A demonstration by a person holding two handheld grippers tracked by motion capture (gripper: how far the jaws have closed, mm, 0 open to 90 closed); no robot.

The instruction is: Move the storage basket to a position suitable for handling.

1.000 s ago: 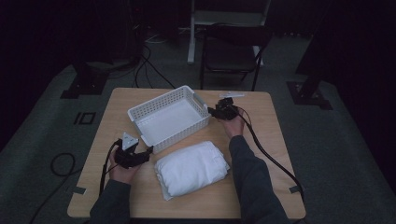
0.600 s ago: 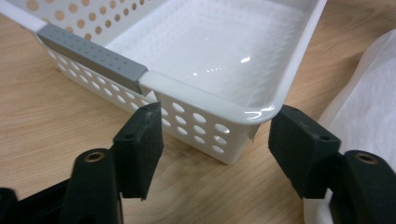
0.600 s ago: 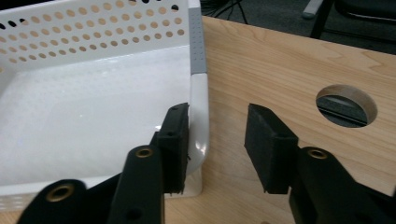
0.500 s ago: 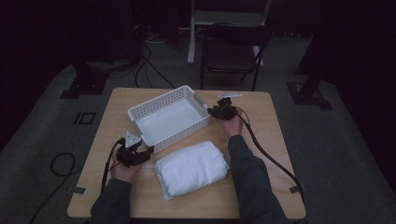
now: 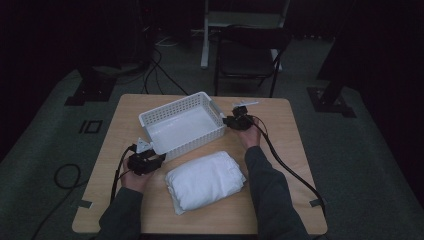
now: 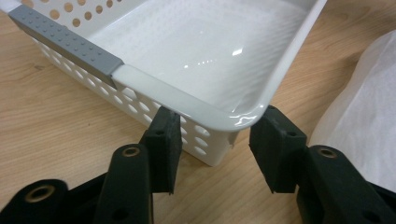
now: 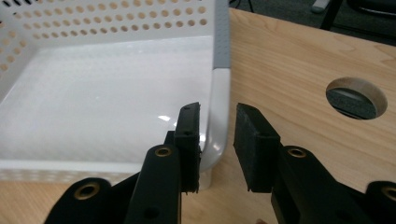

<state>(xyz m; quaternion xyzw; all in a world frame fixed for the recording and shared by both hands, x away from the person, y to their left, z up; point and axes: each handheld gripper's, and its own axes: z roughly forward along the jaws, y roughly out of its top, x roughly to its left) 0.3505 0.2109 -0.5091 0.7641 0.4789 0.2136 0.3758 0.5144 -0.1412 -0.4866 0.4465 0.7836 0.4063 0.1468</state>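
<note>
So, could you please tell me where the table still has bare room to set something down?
Bare wood lies along the table's right side, beyond the right tool, and in the far left corner behind the basket. It's crowded between the basket and the white bundle, near the left tool.

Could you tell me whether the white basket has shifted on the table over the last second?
No. The white basket keeps the same spot and angle against the table's far edge and the folded white cloth throughout.
</note>
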